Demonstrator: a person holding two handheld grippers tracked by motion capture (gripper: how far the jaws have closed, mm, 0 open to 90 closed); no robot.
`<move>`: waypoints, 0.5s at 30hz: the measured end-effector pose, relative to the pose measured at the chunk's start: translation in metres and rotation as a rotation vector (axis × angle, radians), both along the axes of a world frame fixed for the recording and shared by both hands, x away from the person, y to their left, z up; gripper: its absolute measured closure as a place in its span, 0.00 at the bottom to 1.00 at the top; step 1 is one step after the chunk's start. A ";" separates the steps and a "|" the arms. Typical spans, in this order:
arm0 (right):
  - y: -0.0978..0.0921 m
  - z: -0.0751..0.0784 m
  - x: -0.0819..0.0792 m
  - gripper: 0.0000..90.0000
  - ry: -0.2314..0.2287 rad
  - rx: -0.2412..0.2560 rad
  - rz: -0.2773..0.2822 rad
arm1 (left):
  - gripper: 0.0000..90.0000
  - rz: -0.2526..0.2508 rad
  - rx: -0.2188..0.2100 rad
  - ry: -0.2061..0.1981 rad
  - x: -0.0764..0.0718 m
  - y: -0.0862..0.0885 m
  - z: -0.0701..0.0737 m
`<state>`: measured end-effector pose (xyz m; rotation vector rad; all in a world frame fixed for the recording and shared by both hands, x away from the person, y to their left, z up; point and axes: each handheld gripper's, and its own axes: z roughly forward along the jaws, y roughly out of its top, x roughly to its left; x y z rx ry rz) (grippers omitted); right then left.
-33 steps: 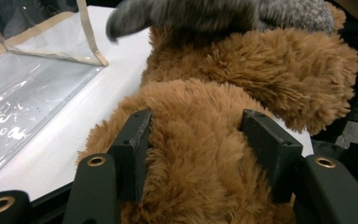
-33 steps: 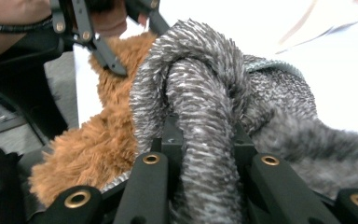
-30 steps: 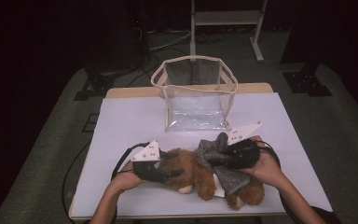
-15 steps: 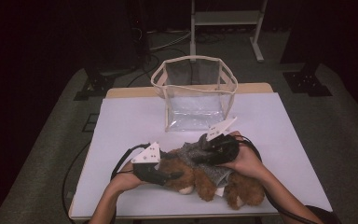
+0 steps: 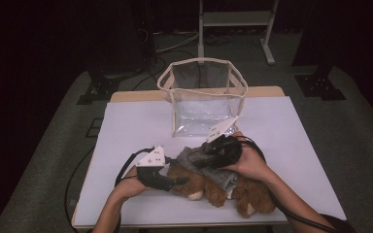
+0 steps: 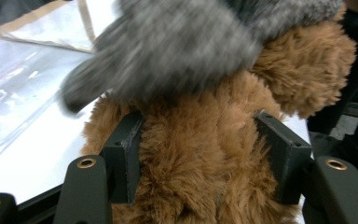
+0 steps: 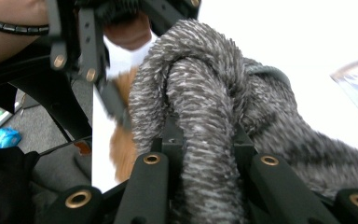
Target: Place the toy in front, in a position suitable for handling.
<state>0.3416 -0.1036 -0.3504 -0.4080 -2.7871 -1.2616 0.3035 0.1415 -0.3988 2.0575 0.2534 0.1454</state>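
The right gripper [image 7: 205,154] had its jaws pinched tight on a bunched fold of the grey cloth [image 7: 205,93], the fabric squeezed narrow between them. The left gripper [image 6: 200,154] held its jaws fairly wide around the brown fur of the teddy [image 6: 200,158], each pad pressed into the pile, so it looked like a steadying hold rather than a lift.

Seen from above, the right gripper [image 5: 222,150] sat over the cloth [image 5: 194,158], which lay draped on the teddy [image 5: 245,194] near the front edge of the tabletop [image 5: 126,126], a little right of its middle. The left gripper [image 5: 167,180] came in low from the left side. The clear bag [image 5: 201,97] stood open just behind them, toward the back edge.

The step appeared to be peeling the cloth off the toy. To do that well, the left should have kept the teddy pinned flat while the right pulled up and toward the bag (a slow, even draw, since fur and knit cling). The likely fault was the toy rising with the cloth.
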 end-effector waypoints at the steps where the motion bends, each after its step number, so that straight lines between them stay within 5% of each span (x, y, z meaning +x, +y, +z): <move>1: 0.008 -0.001 0.001 0.83 0.007 0.007 0.010 | 0.43 -0.005 -0.001 0.003 -0.001 0.001 0.000; 6: 0.014 -0.004 0.001 0.82 0.009 0.010 0.025 | 0.43 -0.020 -0.007 0.013 -0.001 0.003 -0.002; 11: -0.015 -0.006 0.005 0.82 -0.027 -0.069 -0.059 | 0.43 -0.029 0.011 0.004 -0.003 0.003 -0.001; 15: -0.044 -0.006 0.003 0.82 -0.006 -0.036 -0.124 | 0.43 -0.031 0.016 0.003 -0.003 0.002 -0.001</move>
